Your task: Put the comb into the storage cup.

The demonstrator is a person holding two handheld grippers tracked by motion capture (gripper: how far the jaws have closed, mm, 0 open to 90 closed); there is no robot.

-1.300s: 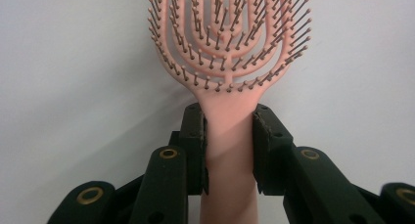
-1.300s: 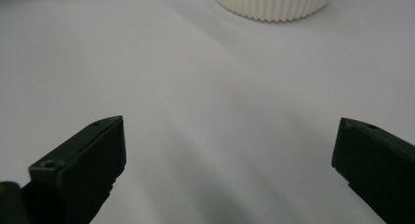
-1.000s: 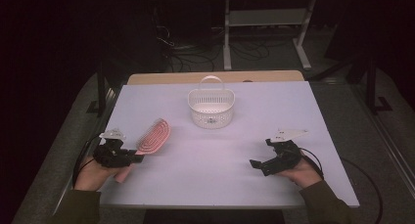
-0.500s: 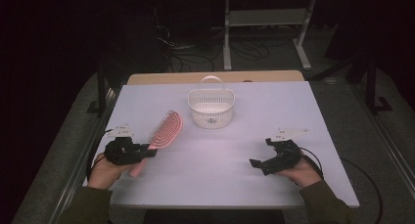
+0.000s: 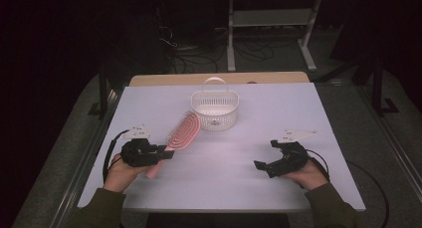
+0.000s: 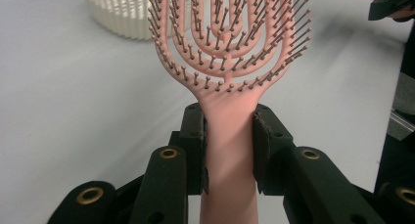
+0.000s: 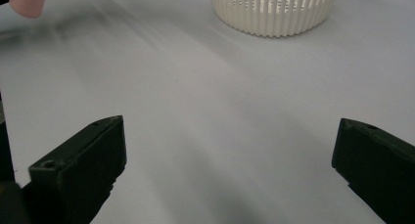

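Since the earlier high view, we see that the left gripper has carried the pink hairbrush rightward and a little up the frame, so the bristled head now lies nearer the white basket; the right gripper has kept its place at the lower right of the table.

In the high view the brush sits left of centre, slanting from the gripper at lower left up toward the basket at upper centre, its head just beside the basket's left wall; we cannot tell whether the two touch. The handle end sticks out below the gripper, over the person's left hand.

In the left gripper view the two black pads are clamped on the brush handle just under the head, one on each side, with the bristles facing the camera and the basket at the upper left behind them.

In the right gripper view the jaws stand wide apart at the lower corners with bare table between them, the basket at the top right of centre, and the pink handle tip at the upper left corner.
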